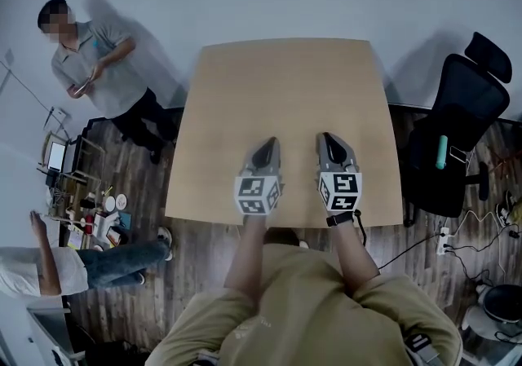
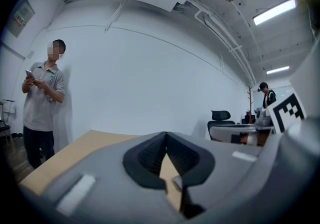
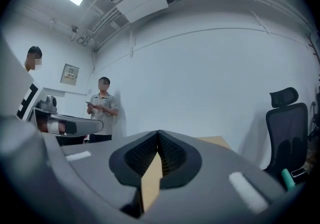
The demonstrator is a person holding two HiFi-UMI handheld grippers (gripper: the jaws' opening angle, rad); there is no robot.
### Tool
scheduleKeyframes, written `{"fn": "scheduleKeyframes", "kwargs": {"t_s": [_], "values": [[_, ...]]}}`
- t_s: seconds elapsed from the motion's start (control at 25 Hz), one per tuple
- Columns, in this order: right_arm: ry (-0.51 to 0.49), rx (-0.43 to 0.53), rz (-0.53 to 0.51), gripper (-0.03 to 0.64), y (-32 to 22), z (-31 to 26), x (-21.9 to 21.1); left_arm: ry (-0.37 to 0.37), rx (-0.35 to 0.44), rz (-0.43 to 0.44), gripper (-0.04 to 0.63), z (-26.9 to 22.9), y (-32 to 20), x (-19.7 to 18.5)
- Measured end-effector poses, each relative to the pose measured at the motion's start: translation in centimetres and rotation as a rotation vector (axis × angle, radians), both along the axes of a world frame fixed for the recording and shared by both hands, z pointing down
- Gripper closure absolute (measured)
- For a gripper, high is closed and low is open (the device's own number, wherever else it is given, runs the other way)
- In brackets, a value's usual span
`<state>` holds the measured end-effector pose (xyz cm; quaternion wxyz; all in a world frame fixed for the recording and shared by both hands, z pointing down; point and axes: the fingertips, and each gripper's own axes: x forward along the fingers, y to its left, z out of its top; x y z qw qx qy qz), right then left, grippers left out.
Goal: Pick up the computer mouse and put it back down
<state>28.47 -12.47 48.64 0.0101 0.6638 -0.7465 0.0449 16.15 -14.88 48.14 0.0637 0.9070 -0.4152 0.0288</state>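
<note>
My left gripper (image 1: 268,144) and right gripper (image 1: 327,139) are both clenched on nothing, and their grey bodies hide most of the table (image 1: 277,87) in their own views, though the head view shows it.

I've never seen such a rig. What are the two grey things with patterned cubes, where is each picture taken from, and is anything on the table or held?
They are hand-held tools: a person holds the left gripper and the right gripper, cubes included. One picture comes from a camera on the person's head, looking down; the other two from a camera riding on each gripper, looking along its jaws. Both grippers are shut and empty. Nothing lies on the wooden table; no mouse is in sight.
</note>
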Motion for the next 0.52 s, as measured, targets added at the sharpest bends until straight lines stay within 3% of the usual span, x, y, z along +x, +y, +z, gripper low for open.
{"fn": "scheduleKeyframes", "kwargs": {"t_s": [0.52], "values": [[-0.020,-0.020,-0.009,0.611,0.5,1.1,-1.9,-0.060,-0.007,0.041,0.595,1.1,2.5,-0.9]]}}
